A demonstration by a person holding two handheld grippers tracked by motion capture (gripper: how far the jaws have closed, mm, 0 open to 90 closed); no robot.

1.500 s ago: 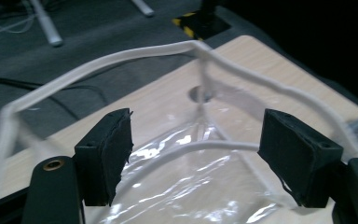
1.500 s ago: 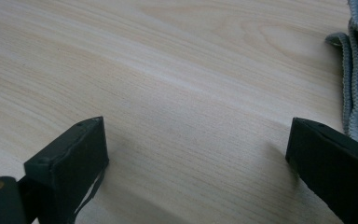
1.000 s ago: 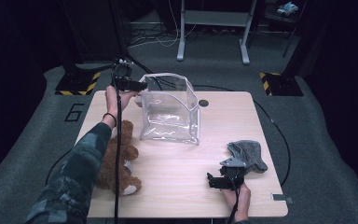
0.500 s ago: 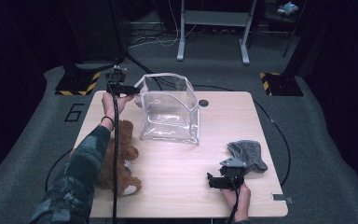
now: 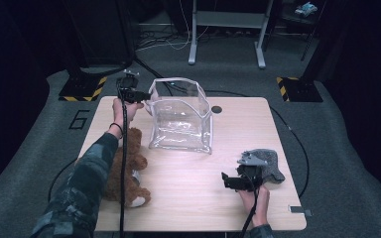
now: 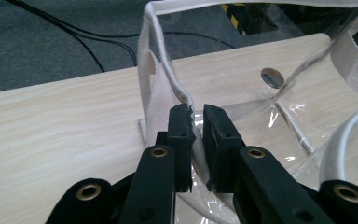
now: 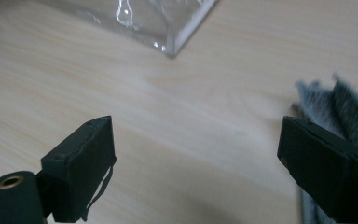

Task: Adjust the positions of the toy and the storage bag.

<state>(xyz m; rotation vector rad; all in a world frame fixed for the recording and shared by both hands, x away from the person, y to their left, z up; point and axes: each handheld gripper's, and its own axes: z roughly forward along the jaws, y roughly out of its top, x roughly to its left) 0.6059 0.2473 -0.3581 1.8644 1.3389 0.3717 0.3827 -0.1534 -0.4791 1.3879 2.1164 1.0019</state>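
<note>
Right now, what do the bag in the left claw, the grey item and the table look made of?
Bag: clear, glossy soft plastic, likely vinyl; it shows the table through and creases with glare. Its trim looks like white woven webbing.
Grey item: knit or fleecy fabric, matte and fuzzy; exact type unclear.
Table: light wood-grain top, smooth, probably laminate.

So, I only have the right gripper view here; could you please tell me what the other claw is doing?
Observer: The left claw has just been closing and now pinches the white-trimmed edge of the clear plastic pouch.
Operator: Thank you. Is anything else lying on the table?
Observer: Yes, a brown plush teddy bear lies near the left edge, beside the person's sleeve.
Operator: And does my grey thing reach under the claw?
Observer: From above, the grey knitted cloth lies just beyond the right claw, whose jaws stand open and hold nothing.
</note>
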